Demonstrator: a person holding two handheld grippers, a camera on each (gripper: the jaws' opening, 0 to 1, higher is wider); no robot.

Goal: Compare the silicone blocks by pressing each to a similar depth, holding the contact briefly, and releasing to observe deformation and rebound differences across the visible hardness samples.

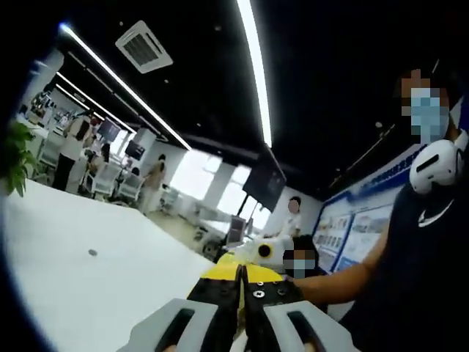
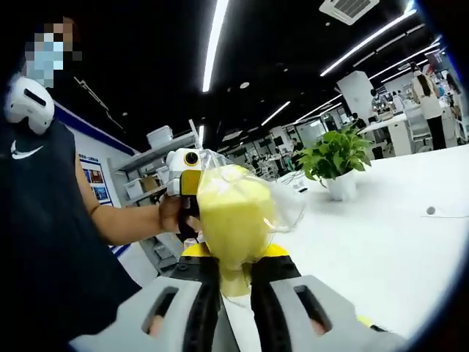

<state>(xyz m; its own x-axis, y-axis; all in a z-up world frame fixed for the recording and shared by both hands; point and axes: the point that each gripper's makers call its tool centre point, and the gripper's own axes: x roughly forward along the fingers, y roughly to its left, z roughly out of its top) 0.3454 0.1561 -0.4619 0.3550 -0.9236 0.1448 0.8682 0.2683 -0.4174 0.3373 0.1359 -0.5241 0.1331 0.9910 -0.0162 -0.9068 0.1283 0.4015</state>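
As jaws clamp it, right gripper (image 2: 234,282) holds bagged yellow silicone block (image 2: 233,220), clear wrap.

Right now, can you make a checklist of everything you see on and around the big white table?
Surface: white table, mostly bare; a small dark spot on it.
Job's things: yellow block in clear wrap, pinched at its lower end by the right gripper.
Clutter: potted plant on the table.
Grippers: left gripper, jaws together, nothing visible between them; right gripper shut on the block.
Cables: nothing seen.
Surroundings: person in a dark sleeveless top holding the grippers, open office, ceiling light strips, wall screen, shelves.
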